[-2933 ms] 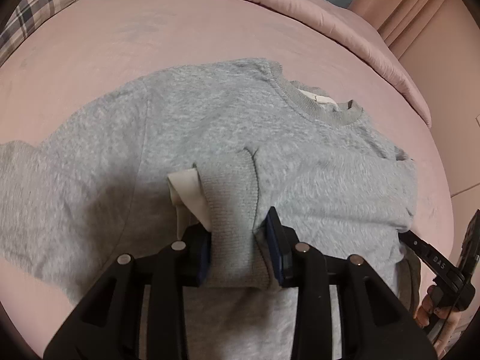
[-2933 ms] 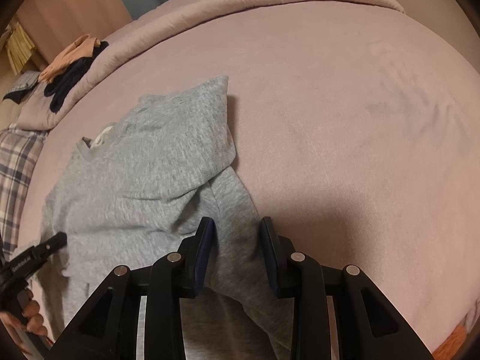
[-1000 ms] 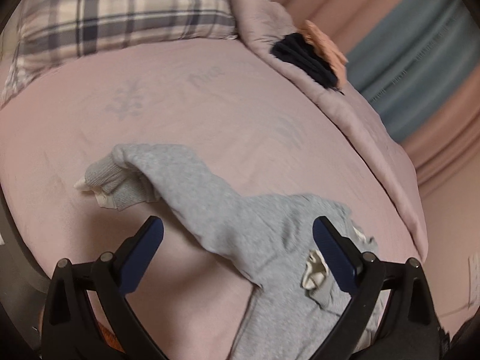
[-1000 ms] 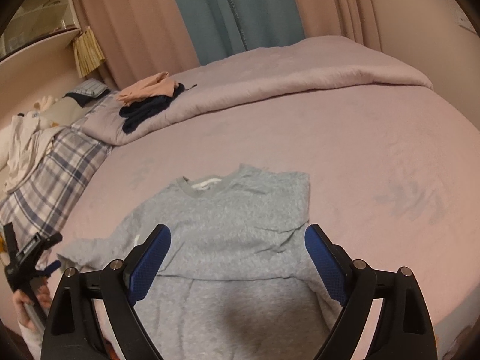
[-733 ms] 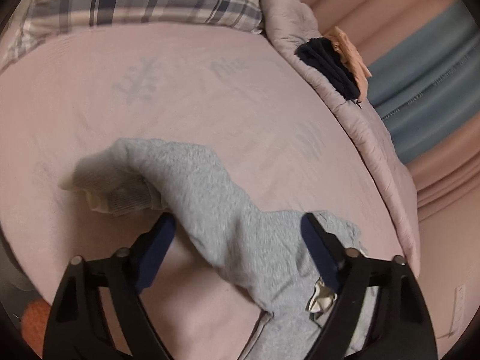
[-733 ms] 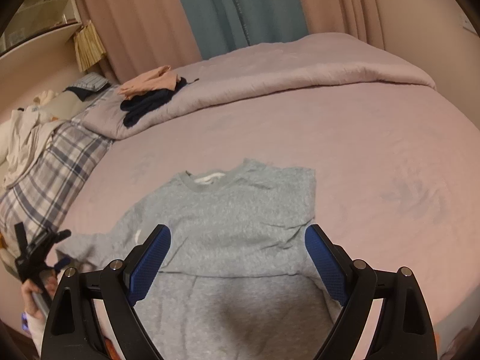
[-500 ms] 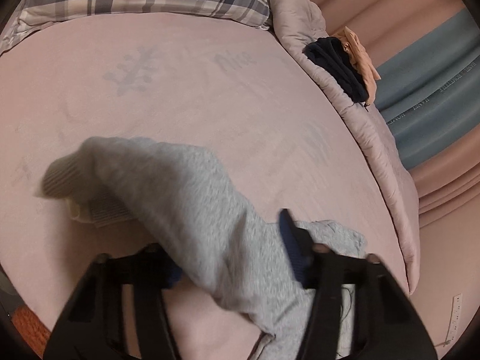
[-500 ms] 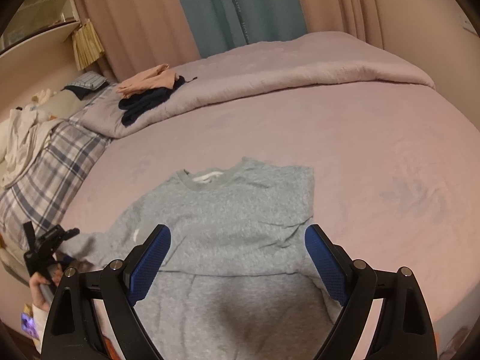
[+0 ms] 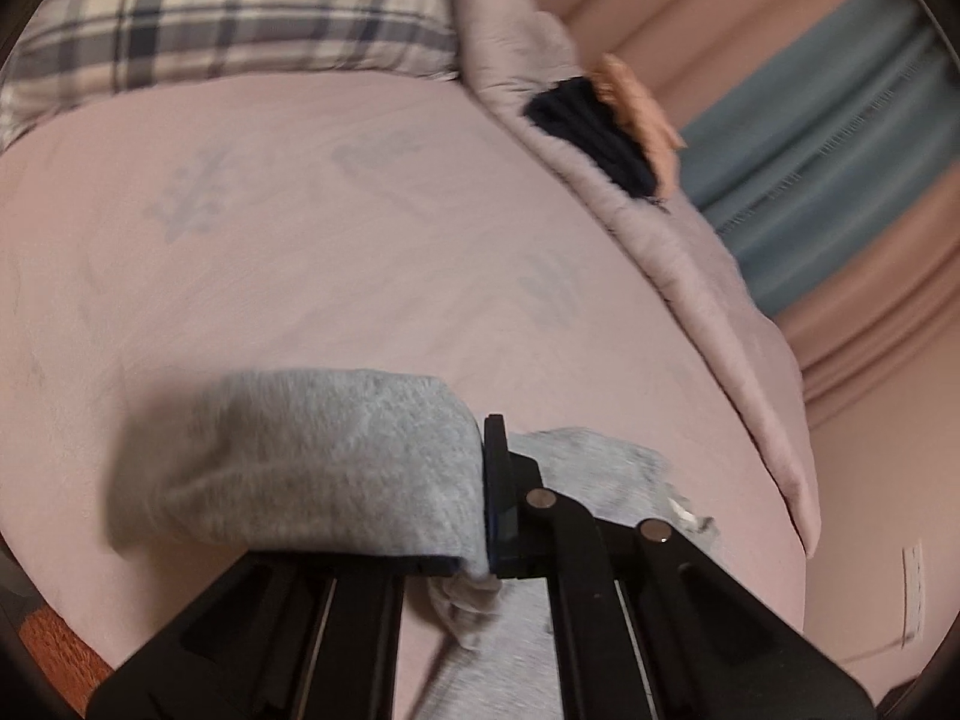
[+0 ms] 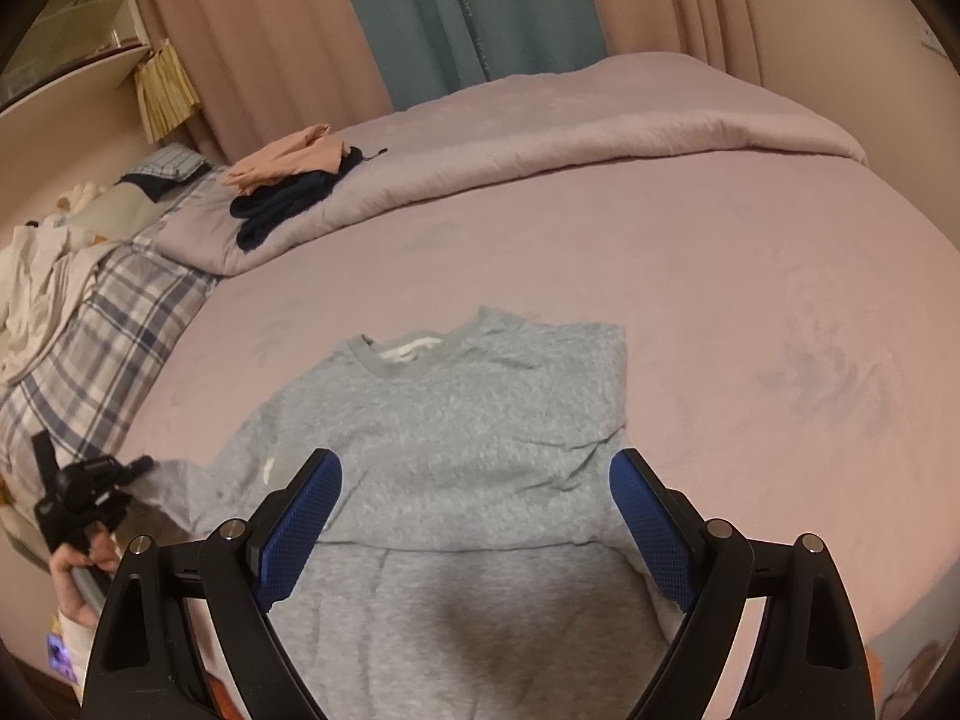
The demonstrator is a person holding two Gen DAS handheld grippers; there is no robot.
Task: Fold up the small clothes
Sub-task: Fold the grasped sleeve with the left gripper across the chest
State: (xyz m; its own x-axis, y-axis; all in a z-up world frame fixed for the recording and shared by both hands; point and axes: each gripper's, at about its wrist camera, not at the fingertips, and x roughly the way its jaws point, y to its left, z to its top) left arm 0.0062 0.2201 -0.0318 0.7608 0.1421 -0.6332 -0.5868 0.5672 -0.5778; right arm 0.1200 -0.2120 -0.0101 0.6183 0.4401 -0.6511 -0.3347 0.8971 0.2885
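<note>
Softly fleecy, the grey sweatshirt [image 10: 456,420] sleeve [image 9: 312,456] bunches in the left gripper [image 9: 483,498].

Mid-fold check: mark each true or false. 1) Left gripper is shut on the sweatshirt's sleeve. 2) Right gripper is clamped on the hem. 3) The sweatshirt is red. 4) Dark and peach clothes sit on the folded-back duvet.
1) True: the left gripper is shut on the sleeve of the grey sweatshirt.
2) False: the right gripper is open above the sweatshirt, fingers wide apart.
3) False: it is grey.
4) True: the dark and peach clothes lie on the duvet.
</note>
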